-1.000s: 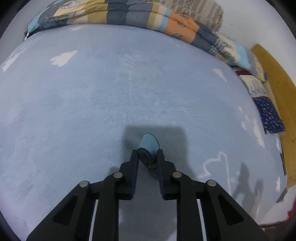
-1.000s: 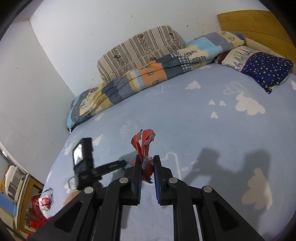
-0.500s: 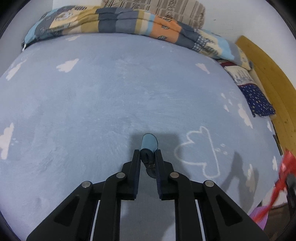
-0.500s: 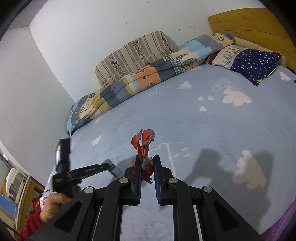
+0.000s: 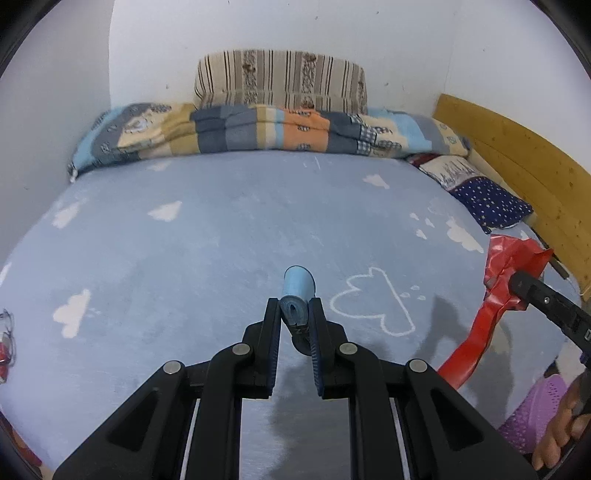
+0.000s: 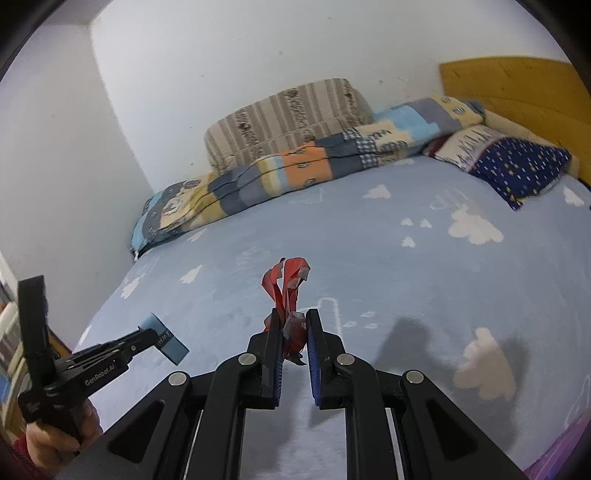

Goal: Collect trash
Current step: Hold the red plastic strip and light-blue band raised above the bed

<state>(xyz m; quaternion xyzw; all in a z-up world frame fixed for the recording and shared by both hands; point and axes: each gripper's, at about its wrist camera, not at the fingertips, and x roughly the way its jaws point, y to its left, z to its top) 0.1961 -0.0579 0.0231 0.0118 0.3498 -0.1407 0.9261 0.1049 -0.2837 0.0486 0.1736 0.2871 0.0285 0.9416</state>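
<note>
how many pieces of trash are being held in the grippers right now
2. A rolled blue wrapper is clamped in the left gripper; a crumpled red wrapper is clamped in the right gripper. Both are off the bed.

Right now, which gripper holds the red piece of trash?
The right gripper: its jaws pinch the crumpled red wrapper; the left gripper holds a blue roll.

White walls point(image 5: 258, 29), bed with cloud-print blue sheet point(image 5: 221, 229), striped cushion point(image 5: 280, 81), patchwork blanket point(image 5: 258, 129), wooden headboard point(image 5: 517, 147)
</note>
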